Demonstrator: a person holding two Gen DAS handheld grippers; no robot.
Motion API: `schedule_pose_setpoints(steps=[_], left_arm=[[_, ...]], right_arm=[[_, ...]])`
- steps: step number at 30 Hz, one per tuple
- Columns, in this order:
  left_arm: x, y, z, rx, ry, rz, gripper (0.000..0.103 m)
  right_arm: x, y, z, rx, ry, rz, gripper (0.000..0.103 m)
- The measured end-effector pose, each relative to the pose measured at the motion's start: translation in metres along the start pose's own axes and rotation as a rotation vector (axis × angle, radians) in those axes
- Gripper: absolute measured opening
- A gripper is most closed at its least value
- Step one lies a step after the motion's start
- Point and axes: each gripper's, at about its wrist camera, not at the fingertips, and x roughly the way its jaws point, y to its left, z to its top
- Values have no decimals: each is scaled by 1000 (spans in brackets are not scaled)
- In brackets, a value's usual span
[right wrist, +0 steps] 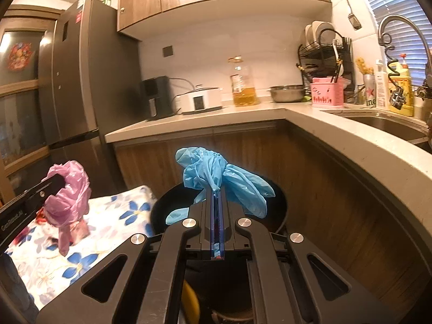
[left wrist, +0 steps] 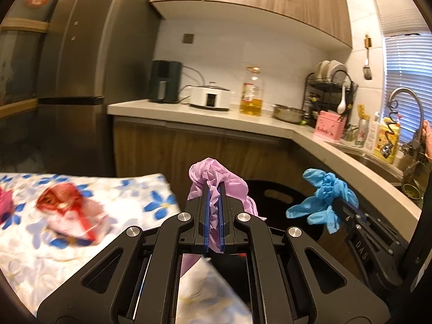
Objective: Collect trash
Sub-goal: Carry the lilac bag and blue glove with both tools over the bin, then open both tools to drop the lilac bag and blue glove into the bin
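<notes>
Left gripper (left wrist: pixel 214 189): clamped tight on crumpled thin pink plastic bag (left wrist: pixel 216 178), frame centre; light, limp, slippery.
Right gripper (right wrist: pixel 216 189): pinched closed on crumpled blue rubber glove (right wrist: pixel 213 172), centre, above round black bin (right wrist: pixel 280 205); soft, stretchy, best held by the bunch.

- The left wrist view looks forward along its own fingers, slightly downward, toward the kitchen counter (left wrist: pixel 189 110) and fridge (left wrist: pixel 81 67), close above a flowered cloth (left wrist: pixel 129 189).
- The right wrist view faces likewise, nearer the sink (right wrist: pixel 383 124).
- Both share the counter, the oil bottle (left wrist: pixel 251 91) and the black bin (right wrist: pixel 162 210).
</notes>
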Motion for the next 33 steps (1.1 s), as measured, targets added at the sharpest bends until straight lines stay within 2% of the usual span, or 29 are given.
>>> schedule_pose_setpoints(steps=[9,31,33], left_arm=[[43,-34,6,39,13,-72,4],[100,-46,-8,80,92,-133,5],[104,-47,-10,83,97,-141,5]], right_arm=[[14,-11,6,7,-11,-24,3],[41,-24,9,24,15,-32,4],[43,-25,9,26,16,-28,6]])
